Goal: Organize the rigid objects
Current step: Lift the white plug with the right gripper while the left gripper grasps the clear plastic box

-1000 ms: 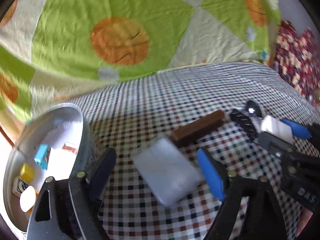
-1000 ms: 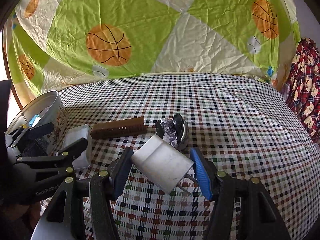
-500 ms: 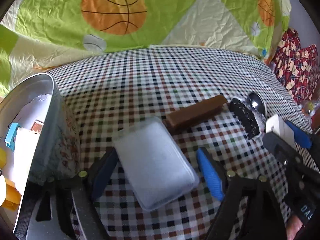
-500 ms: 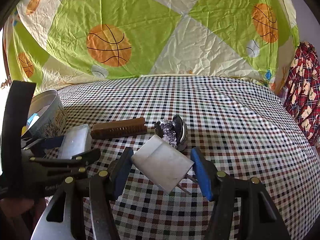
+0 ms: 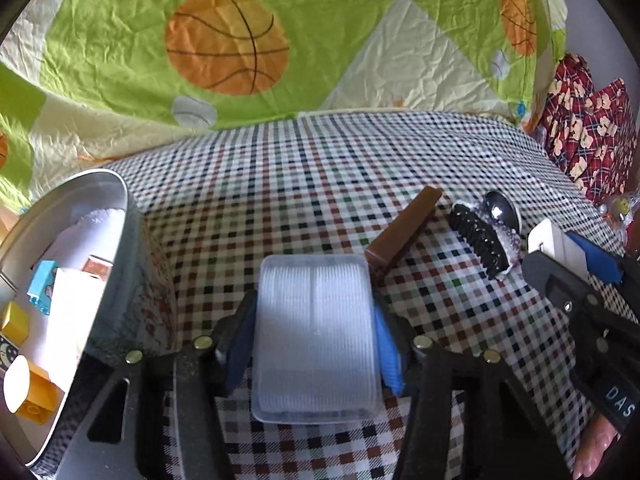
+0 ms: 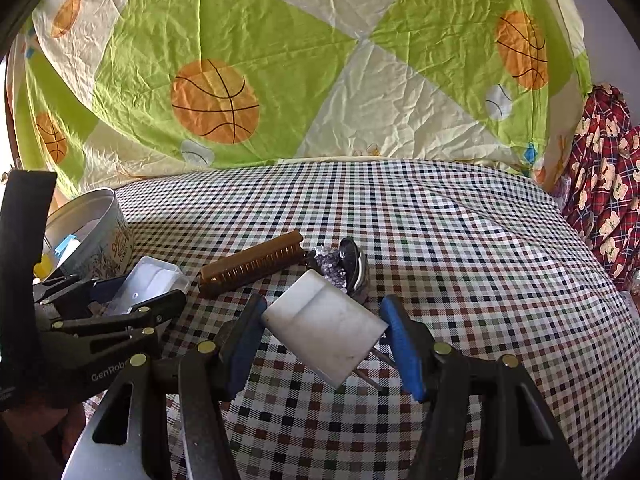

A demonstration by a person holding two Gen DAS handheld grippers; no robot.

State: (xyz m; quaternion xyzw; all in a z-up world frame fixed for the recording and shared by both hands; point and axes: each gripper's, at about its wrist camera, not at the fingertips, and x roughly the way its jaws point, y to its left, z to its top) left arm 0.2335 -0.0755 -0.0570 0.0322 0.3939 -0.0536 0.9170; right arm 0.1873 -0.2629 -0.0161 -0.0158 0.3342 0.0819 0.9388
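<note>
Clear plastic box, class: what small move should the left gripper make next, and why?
Probably finish closing, then lift toward the round tin. The left gripper is closing, its fingers flanking the clear plastic box, which lies on the checked cloth.

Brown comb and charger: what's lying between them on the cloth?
A black hair clip with a shiny metal piece beside it lies between the brown comb and the charger, best seen in the left wrist view.

Looks like a home bedroom: a checkered bedsheet (image 6: 440, 240), basketball-print quilt (image 6: 280, 80) and teddy-print blanket (image 6: 604, 184) are seen.
</note>
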